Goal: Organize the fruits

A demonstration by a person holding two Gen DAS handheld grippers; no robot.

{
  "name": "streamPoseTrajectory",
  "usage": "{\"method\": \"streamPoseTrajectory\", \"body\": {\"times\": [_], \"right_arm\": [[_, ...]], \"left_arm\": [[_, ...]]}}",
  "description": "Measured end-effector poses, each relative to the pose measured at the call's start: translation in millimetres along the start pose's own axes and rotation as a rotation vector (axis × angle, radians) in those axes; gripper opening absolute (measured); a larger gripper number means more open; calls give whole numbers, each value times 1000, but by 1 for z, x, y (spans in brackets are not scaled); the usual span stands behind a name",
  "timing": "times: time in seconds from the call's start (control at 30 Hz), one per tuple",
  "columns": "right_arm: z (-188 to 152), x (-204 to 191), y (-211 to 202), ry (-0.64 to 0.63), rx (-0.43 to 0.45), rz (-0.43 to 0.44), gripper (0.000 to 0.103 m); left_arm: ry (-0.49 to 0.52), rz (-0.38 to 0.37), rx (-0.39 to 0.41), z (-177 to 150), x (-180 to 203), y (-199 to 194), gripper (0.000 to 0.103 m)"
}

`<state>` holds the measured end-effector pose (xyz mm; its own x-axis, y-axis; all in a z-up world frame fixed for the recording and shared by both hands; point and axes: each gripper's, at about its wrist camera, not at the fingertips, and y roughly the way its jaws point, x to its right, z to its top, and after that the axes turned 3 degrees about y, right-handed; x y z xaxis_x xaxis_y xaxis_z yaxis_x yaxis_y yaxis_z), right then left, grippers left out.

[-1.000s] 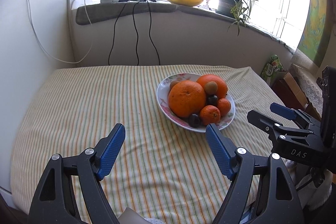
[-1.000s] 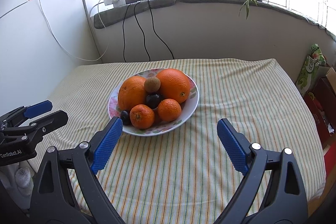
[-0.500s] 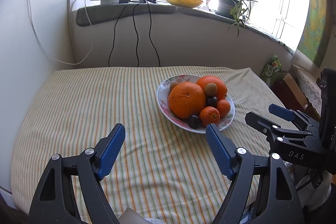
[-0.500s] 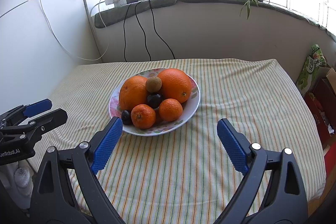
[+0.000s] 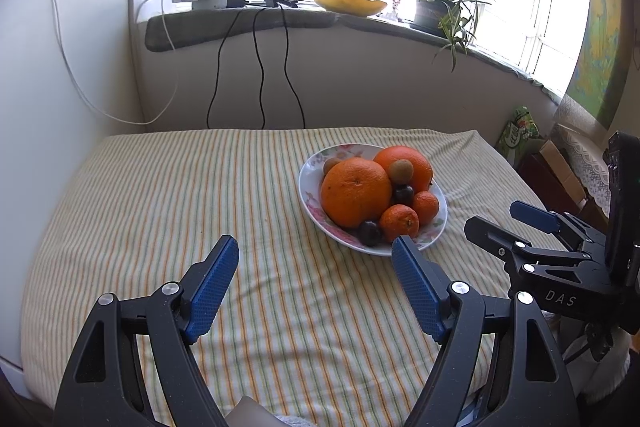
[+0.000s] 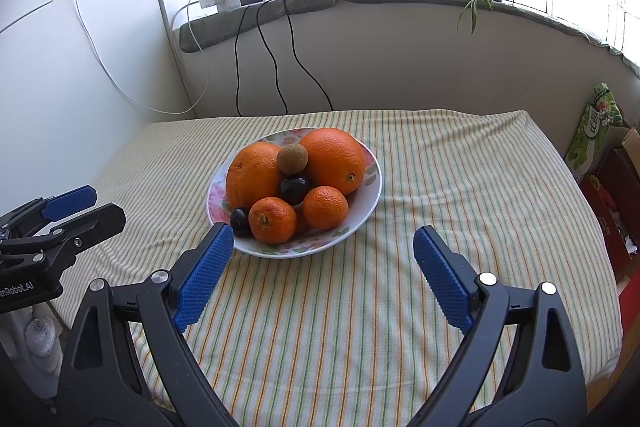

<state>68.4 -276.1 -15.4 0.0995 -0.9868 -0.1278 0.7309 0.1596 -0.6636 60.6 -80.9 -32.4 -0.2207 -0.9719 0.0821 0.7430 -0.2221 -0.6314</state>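
Fruits (image 6: 294, 183) unmoved, both claws still open

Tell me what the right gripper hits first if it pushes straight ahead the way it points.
Probably the striped tablecloth just short of the plate; the right gripper points downward, jaws open and empty. Depth is hard to judge, so it might reach the plate's near rim instead.

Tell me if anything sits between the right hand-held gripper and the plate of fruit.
Nothing visible does. The right hand-held gripper is open and empty, and only bare striped tablecloth lies between it and the plate. The left hand-held gripper is off to the side, clear of that path.
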Motion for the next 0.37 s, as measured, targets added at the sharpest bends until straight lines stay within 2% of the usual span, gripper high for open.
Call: {"method": "streamPoseTrajectory", "body": {"times": [0.37], "right_arm": [[0, 6, 5, 5, -10, 1, 94]], "left_arm": [[6, 0, -3, 0, 0, 3, 79]]}}
